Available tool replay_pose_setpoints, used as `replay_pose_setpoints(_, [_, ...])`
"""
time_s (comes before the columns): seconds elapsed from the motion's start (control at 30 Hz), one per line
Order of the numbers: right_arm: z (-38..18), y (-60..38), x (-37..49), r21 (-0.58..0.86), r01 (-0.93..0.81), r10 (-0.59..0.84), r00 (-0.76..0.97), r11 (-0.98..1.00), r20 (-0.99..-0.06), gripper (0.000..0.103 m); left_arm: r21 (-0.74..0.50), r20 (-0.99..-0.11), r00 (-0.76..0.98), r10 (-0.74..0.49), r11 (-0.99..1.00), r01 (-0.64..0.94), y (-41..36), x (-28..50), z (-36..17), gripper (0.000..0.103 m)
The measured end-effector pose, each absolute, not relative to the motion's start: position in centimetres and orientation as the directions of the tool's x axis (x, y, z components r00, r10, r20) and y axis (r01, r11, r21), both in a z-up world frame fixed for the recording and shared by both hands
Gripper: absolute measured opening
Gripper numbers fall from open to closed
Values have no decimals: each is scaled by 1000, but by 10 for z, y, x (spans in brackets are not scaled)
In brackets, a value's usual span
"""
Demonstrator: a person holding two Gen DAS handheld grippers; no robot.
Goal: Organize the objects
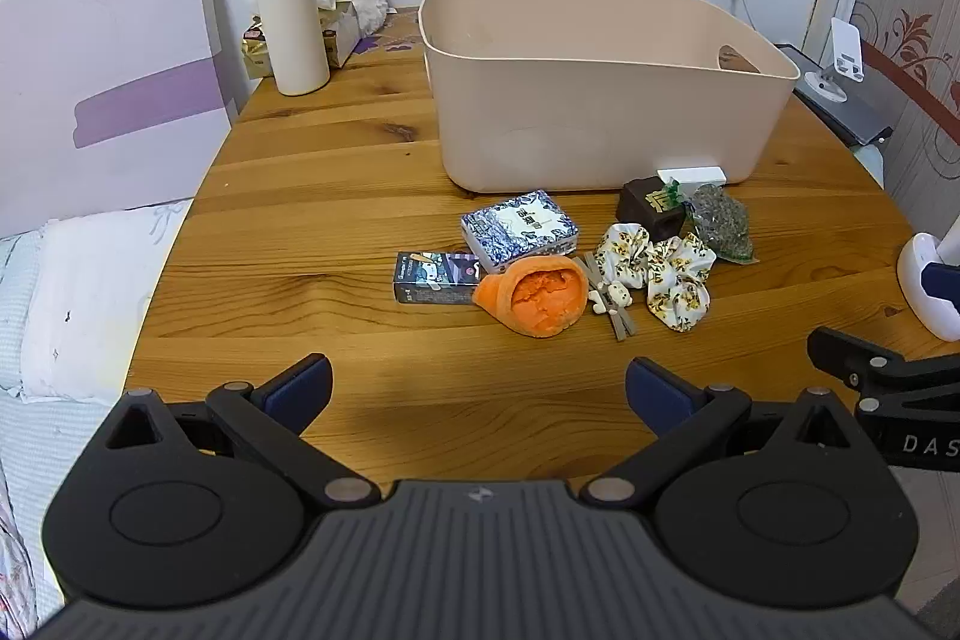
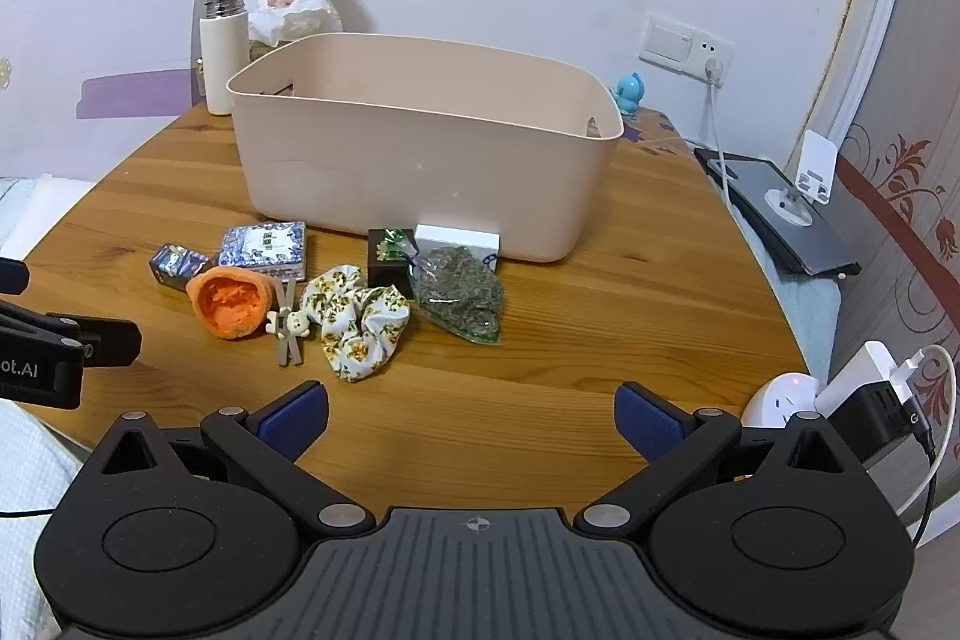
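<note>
Both tongs, left gripper (image 1: 478,382) & right gripper (image 2: 471,409), hung spread, empty, since I'd grabbed nothing yet; scrunchie (image 2: 355,319), orange pouch (image 2: 231,304) etc. lay clustered just before beige bin (image 2: 420,184).

A beige bin (image 1: 600,100) stands upright on the table. At its 6 o'clock lie an orange plush pouch (image 1: 537,295), a floral scrunchie (image 1: 660,271) and a blue-white box (image 1: 519,226).
</note>
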State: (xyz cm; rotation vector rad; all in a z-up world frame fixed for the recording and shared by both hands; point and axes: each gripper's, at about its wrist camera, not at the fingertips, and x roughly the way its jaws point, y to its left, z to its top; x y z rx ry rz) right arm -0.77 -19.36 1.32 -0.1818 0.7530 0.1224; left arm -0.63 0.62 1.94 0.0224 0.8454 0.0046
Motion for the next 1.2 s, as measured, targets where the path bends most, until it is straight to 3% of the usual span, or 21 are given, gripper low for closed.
replay_pose_setpoints(1.2, [14,-193,-5,-150,-170,21,727,974,-686,103,30,-762,647,12,999,17,5,-3,16,103])
